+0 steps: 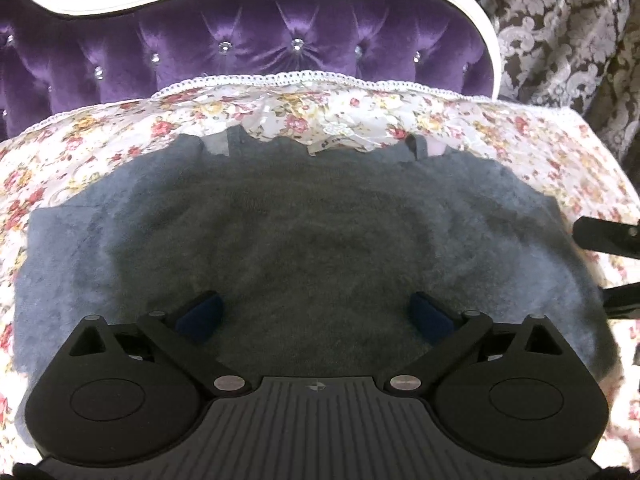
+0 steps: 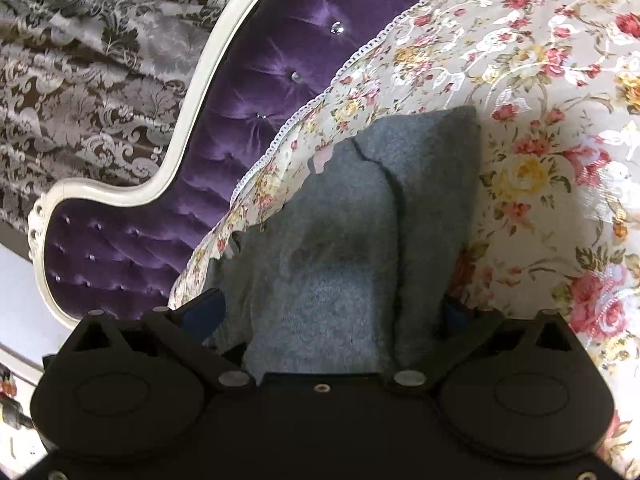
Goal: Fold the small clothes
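- So, nearest: left gripper [image 1: 316,312] hangs over the grey top [image 1: 304,240], jaws spread wide with nothing between them, blue pads [image 1: 204,316] clear of the knit.
- Right gripper [image 2: 332,312] has a bunched fold of the top [image 2: 320,280] sitting between its jaws. Its right pad is mostly hidden by the cloth, so I can't tell whether it's actually pinching.
- The top lies spread flat on the floral cover [image 1: 540,152]; its near hem is cut off behind the left gripper body.
- Its far edge looks jagged, with pale bits I can't make out.
- Behind: purple tufted headboard [image 1: 248,52], then patterned curtain [image 1: 560,40].
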`<state>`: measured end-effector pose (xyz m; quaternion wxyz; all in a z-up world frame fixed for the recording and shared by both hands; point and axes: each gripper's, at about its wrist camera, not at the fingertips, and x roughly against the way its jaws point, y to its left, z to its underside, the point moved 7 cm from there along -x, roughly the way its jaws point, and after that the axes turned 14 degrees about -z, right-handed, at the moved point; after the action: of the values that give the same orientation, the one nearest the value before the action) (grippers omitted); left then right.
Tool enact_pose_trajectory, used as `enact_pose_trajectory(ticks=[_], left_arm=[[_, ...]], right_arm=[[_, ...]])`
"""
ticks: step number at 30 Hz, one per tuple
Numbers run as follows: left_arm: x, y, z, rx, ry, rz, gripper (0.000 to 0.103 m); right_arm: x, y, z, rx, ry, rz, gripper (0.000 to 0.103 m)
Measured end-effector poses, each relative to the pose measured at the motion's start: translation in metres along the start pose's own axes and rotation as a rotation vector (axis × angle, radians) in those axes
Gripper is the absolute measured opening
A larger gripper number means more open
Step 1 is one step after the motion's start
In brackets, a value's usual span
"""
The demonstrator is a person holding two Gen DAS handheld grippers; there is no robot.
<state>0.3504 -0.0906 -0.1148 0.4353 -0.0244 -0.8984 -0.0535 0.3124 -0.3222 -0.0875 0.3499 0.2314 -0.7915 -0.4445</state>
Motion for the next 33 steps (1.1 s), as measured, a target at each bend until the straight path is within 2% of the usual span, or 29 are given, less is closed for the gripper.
enact_pose_trajectory(ticks=[5,9,13,21,23,27,33], left_arm=[[0.019,0.02,0.005,0.012,-0.04,-0.031,0.101],[0.03,0.05,0.017,0.073,-0.057,-0.035,0.1],[0.038,0.08,0.028,0.08,-0.074,-0.066,0.1],[0.052,0.137,0.023,0.138,-0.16,-0.11,0.1],[0.05,0.151,0.023,0.167,-0.158,-0.121,0.1],[0.046,0.165,0.023,0.201,-0.102,-0.108,0.1],[0.05,0.183,0.018,0.224,-0.131,-0.14,0.1]], right_arm=[[-0.001,0.0,-0.001,-0.009,0.0,-0.003,0.103],[-0.001,0.0,-0.001,-0.003,0.004,-0.001,0.103],[-0.003,0.001,-0.001,0.015,0.007,-0.002,0.103],[-0.005,0.003,0.001,0.077,0.009,0.01,0.103],[-0.005,0.004,0.002,0.098,-0.003,0.013,0.103],[-0.01,0.008,0.005,0.168,0.0,0.031,0.103],[-0.014,0.014,0.01,0.248,0.023,0.066,0.101]])
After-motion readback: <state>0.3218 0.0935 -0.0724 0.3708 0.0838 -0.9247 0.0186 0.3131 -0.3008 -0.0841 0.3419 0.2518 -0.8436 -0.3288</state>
